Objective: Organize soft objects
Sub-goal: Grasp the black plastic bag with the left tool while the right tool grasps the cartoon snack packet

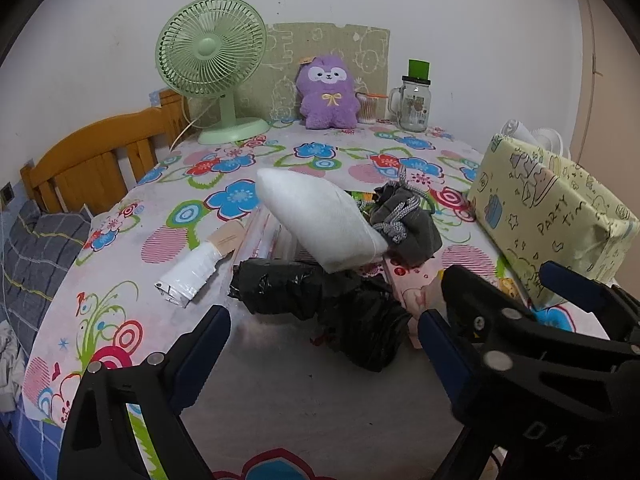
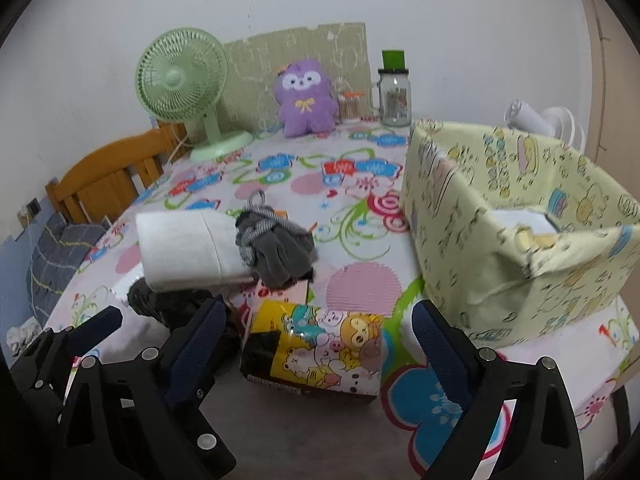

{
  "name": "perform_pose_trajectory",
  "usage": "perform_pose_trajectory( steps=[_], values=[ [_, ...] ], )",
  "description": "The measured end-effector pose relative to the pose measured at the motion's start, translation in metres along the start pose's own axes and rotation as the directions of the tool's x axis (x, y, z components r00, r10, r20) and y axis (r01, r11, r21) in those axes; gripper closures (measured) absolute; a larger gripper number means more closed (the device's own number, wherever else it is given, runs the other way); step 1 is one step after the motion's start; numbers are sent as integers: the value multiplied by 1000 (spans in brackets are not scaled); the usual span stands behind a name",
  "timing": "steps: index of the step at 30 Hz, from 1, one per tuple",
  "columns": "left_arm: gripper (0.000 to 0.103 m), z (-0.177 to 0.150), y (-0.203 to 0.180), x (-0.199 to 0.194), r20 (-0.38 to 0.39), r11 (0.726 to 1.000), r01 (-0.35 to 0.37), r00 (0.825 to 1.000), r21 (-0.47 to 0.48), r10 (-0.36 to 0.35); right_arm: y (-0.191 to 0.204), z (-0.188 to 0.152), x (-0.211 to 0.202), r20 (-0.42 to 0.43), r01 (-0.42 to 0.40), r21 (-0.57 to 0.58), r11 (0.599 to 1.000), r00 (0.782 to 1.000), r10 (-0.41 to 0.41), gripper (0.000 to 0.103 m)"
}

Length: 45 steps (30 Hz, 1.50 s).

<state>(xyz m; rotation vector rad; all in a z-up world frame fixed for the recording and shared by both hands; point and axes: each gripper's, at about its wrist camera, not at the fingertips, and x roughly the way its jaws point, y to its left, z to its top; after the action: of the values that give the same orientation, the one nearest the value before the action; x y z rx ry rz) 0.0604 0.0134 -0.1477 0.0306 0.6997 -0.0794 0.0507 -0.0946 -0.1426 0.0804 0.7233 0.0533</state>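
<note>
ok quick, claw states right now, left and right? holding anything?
Left claw: open, holding nothing; crumpled black bag lies ahead of it.
Right claw: open, holding nothing; cartoon tissue pack sits between its fingers, untouched.

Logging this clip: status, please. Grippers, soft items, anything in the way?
Left gripper open, empty. Right gripper open, empty, over cartoon packet. White pillow, grey gloves, black bags piled on table; yellow box alongside. Nothing blocking.

Both tools look alike: the left gripper (image 1: 324, 332) and right gripper (image 2: 316, 328) have black plastic frames with triangular cutouts, round silver screw heads near the finger bases, and dark blue ribbed pads lining the fingers (image 2: 438, 354). Pale lettering marks one frame.
</note>
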Motion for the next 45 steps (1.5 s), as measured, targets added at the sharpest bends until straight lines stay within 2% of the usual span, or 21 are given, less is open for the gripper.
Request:
perform_pose_trajectory(
  steps=[9,12,17,26,28,29,31,33,35,37,38,45],
  values=[
    [9,-6,-3,13,-19,1000,-12,1000,28,12,-3,-6,21,-73,29,38,999,997,-26,10],
    [9,-7,-3,14,-21,999,-24,999,44,25,-3,-7,27,-101,12,56,998,995,-6,21],
    [10,-3,-1,15,-12,999,-15,1000,32,15,-1,-4,23,-92,11,50,999,996,-7,26],
    [11,6,1,16,11,1000,-9,1000,17,8,1,4,18,-54,33,39,999,998,-31,26],
    [17,6,0,18,11,1000,-5,1000,24,5,1,5,20,-58,35,41,999,998,-32,26],
    [25,6,0,19,9,1000,-9,1000,25,9,1,6,22,-61,31,42,999,998,-29,26],
    [30,6,2,22,-4,1000,-7,1000,20,7,3,6,23,-68,21,35,999,998,-19,26],
    [44,6,5,24,-17,1000,17,1000,0,-17,6,5,24,-68,14,26,1000,998,-12,26],
    [51,6,7,23,-23,999,41,999,-19,-42,8,6,23,-63,13,24,1000,998,-11,26],
    [67,7,7,22,-23,998,58,998,-21,-58,9,5,22,-60,9,22,1000,998,-8,26],
    [72,6,7,21,-26,998,66,997,-20,-67,10,5,21,-59,9,20,1000,998,-7,26],
    [77,5,5,15,-25,997,69,997,-18,-69,12,3,16,-56,-2,16,1000,998,3,26]
  ],
)
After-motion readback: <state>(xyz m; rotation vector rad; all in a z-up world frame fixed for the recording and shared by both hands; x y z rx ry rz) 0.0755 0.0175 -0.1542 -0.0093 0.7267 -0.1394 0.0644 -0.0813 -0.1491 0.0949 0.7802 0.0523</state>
